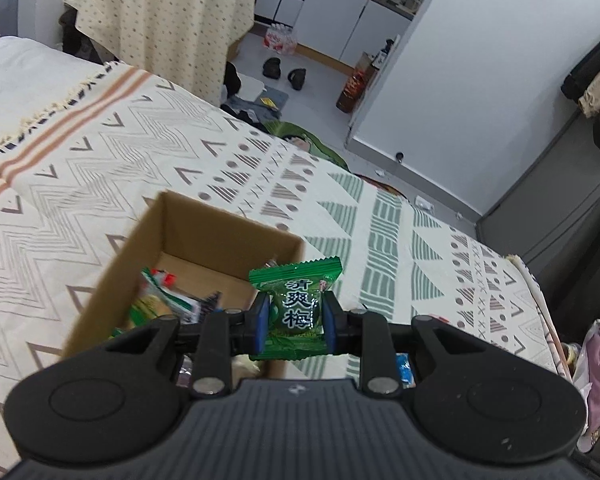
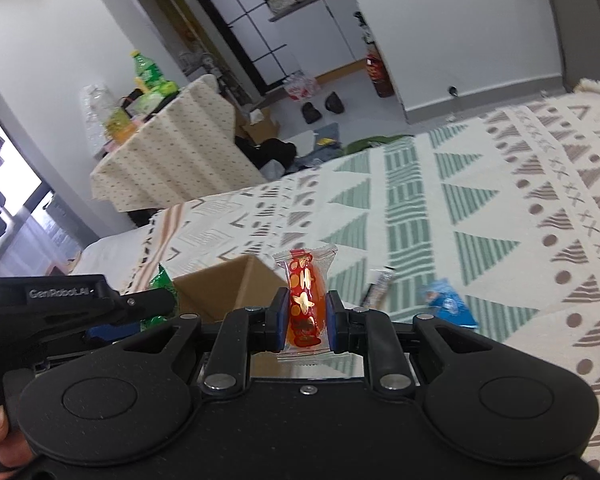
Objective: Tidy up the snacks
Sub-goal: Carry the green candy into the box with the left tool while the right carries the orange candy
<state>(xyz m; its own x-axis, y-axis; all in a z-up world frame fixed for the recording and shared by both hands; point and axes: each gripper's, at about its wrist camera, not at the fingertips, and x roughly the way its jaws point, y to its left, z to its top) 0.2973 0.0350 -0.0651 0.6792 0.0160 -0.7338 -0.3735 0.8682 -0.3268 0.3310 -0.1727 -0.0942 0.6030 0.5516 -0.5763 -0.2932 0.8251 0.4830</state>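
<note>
My left gripper (image 1: 296,318) is shut on a green candy packet (image 1: 296,308) with white characters, held just above the near right corner of an open cardboard box (image 1: 148,248). Several snack packets (image 1: 168,300) lie inside the box. My right gripper (image 2: 304,316) is shut on a red and orange wrapped candy (image 2: 305,294), held upright to the right of the same box (image 2: 224,284). The left gripper's body (image 2: 72,300) and its green packet (image 2: 162,284) show at the left of the right wrist view.
The box stands on a bed with a patterned blanket (image 1: 100,168). A blue packet (image 2: 448,306) and a thin dark stick packet (image 2: 376,286) lie on the blanket right of the box. Beyond the bed are a cloth-covered table (image 1: 160,12), slippers (image 1: 284,70) and a white cabinet (image 1: 460,80).
</note>
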